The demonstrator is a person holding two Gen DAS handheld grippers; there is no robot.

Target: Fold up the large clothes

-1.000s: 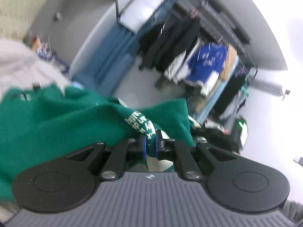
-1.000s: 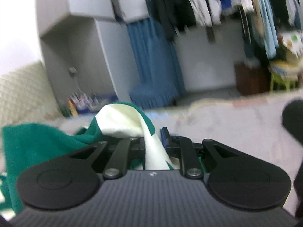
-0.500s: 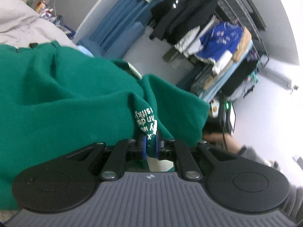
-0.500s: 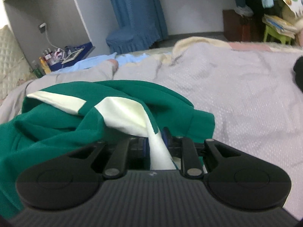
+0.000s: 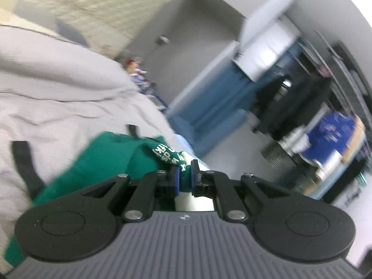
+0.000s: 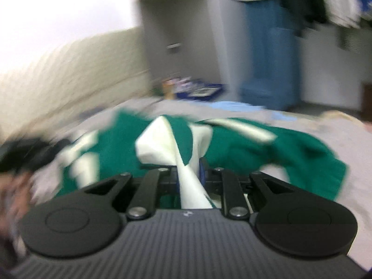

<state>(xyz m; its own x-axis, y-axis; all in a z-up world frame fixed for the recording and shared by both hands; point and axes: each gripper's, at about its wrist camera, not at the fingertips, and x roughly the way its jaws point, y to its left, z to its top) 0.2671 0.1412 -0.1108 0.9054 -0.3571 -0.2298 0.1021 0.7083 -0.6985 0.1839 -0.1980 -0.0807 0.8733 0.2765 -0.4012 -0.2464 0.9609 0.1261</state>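
A green garment (image 5: 109, 155) with white lettering and cream panels lies crumpled on a grey bed cover (image 5: 58, 93). My left gripper (image 5: 183, 174) is shut on a green fold with white letters. In the right wrist view the same garment (image 6: 244, 146) spreads across the bed, and my right gripper (image 6: 189, 174) is shut on a cream and green fold that rises between the fingers. Both views are blurred by motion.
A black strap (image 5: 23, 162) lies on the bed left of the garment. A blue curtain (image 5: 223, 97) and a rack of hanging clothes (image 5: 325, 125) stand beyond the bed. A quilted headboard (image 6: 69, 74) and small bedside items (image 6: 190, 88) are at the back.
Both grippers have swung with the garment still held. The left view now shows far less green cloth and more grey bed. The right view has tilted up and left toward the headboard.
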